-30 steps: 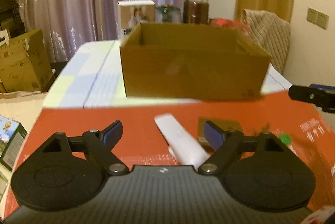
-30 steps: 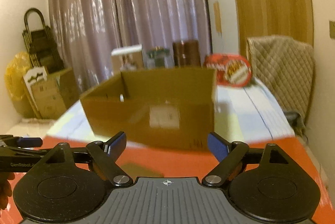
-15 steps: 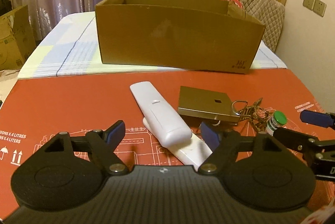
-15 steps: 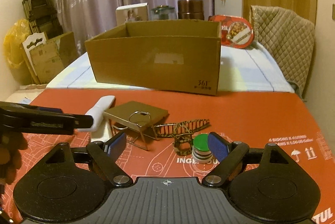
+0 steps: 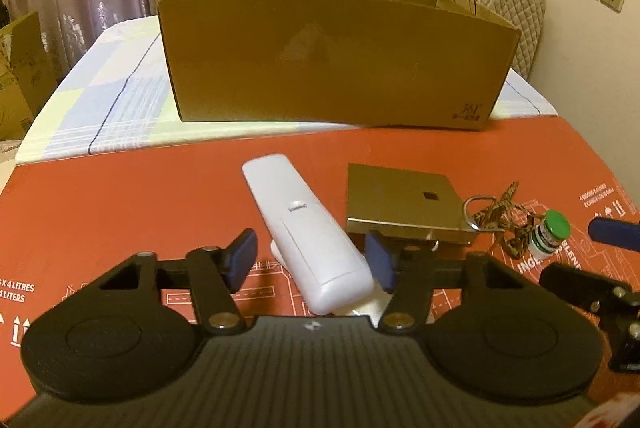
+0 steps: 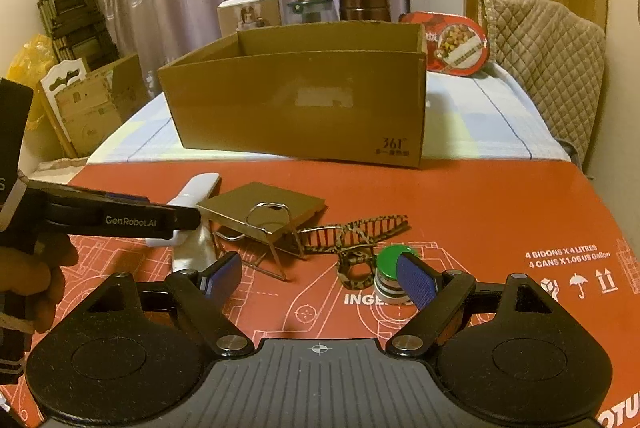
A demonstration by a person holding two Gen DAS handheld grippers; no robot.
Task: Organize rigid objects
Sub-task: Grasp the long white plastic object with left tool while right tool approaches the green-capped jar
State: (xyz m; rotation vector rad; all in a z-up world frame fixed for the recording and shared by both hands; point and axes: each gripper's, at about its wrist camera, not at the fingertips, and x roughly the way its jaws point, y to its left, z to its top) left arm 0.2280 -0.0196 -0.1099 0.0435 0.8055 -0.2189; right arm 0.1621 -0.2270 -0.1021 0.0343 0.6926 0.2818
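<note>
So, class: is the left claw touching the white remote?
Cannot tell. In the left wrist view the closing left claw straddles the white remote; its right pad looks against the remote, the left pad shows a gap.

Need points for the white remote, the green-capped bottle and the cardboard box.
white remote [image 5: 308, 228], left wrist view, on the middle of its back panel.
green-capped bottle [image 6: 394, 257], right wrist view, on the green cap.
cardboard box [image 6: 296, 116], right wrist view, on its near front wall.

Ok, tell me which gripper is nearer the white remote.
Left. The left gripper straddles the white remote, jaws closing around it. The right gripper hangs off to the side, by the green-capped bottle.
</note>
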